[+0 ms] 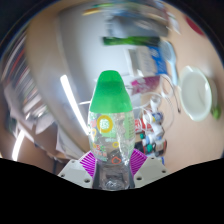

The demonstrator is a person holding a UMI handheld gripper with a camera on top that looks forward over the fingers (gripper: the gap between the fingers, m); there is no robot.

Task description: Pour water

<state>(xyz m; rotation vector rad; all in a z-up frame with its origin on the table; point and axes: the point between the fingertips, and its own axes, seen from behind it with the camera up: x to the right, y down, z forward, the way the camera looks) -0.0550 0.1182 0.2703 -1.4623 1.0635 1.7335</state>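
A clear plastic bottle (110,135) with a green cap (108,92) and a colourful label stands upright between my fingers, its base down at the fingers' root. My gripper (111,163) is shut on the bottle: both purple pads (89,163) press against its sides. The bottle appears lifted, with the room seen behind it. A white bowl or cup (196,93) sits beyond the bottle to the right.
A cluttered table lies beyond, with a green-and-white box (128,40) at the far side and several small items (150,120) just right of the bottle. A pale surface (45,125) lies to the left.
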